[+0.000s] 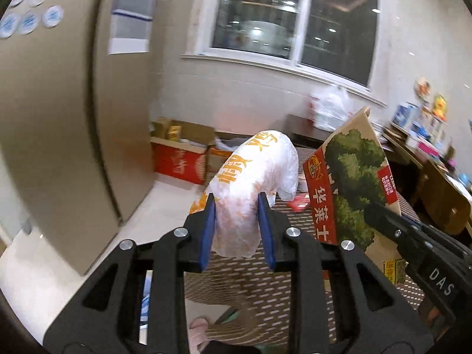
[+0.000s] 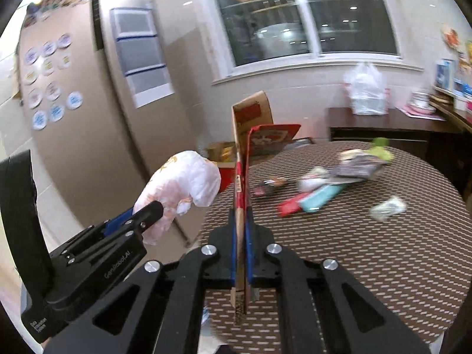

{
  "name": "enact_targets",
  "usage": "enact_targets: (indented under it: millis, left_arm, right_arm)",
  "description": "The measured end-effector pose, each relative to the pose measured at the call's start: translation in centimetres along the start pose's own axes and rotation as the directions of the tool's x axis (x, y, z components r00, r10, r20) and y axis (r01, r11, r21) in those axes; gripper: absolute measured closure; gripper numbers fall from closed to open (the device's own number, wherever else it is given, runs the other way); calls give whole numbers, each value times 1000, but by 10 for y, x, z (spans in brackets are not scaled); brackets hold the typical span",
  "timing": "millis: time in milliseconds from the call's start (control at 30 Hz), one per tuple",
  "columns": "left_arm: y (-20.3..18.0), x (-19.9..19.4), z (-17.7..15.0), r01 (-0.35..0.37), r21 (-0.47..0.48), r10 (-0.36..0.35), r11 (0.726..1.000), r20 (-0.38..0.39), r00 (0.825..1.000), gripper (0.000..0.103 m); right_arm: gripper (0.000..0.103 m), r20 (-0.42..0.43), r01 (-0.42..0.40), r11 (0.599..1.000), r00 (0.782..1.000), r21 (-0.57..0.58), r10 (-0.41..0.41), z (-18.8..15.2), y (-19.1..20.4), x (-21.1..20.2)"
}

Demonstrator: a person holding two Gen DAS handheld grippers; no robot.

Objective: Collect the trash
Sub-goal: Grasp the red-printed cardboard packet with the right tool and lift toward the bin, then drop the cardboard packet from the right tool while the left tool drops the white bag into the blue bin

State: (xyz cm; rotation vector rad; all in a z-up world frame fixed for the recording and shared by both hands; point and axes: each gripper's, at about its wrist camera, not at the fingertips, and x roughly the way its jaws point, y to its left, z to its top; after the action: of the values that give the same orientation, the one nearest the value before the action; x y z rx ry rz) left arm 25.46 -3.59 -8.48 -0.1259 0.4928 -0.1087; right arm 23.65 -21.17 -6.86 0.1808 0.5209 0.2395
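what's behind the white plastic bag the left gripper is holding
In the left wrist view, behind the white plastic bag stand open cardboard boxes on the floor by the wall. The bag covers part of them and the table edge, so nothing more shows there.

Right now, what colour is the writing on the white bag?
Orange, on the white plastic bag; the left wrist view shows it best.

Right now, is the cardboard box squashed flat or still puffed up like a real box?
Squashed flat. The cardboard box shows as a thin edge pinched between the right gripper's shut pads.
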Motion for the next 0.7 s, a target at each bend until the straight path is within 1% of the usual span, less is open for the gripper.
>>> enact_targets:
  millis: [133, 200, 300, 367, 500, 600, 700]
  left_arm:
    - [53, -14, -5, -89, -68, 90, 994, -2, 996, 76]
    - [74, -17, -9, -124, -91, 124, 988, -8, 992, 76]
    - [113, -19, -19, -188, -132, 186, 973, -27, 982, 76]
    - [132, -19, -25, -215, -151, 211, 965, -44, 976, 76]
    - [174, -10, -43, -278, -195, 263, 940, -100, 960, 76]
    - [207, -1, -61, -328, -239, 297, 914, -154, 942, 76]
    - [228, 6, -74, -361, -258, 317, 896, -198, 928, 76]
  right_arm:
    - [97, -45, -75, 996, 996, -44, 73, -7, 47, 21]
    - [97, -80, -127, 990, 989, -67, 121, -14, 75, 35]
    - [97, -123, -173, 980, 979, -101, 160, -25, 107, 54]
    - [97, -159, -203, 972, 970, -119, 184, -33, 127, 68]
    - [97, -220, -249, 959, 951, -136, 216, -50, 157, 98]
    - [97, -274, -276, 951, 934, -138, 231, -65, 179, 123]
    - [97, -319, -294, 943, 919, -157, 234, -80, 198, 146]
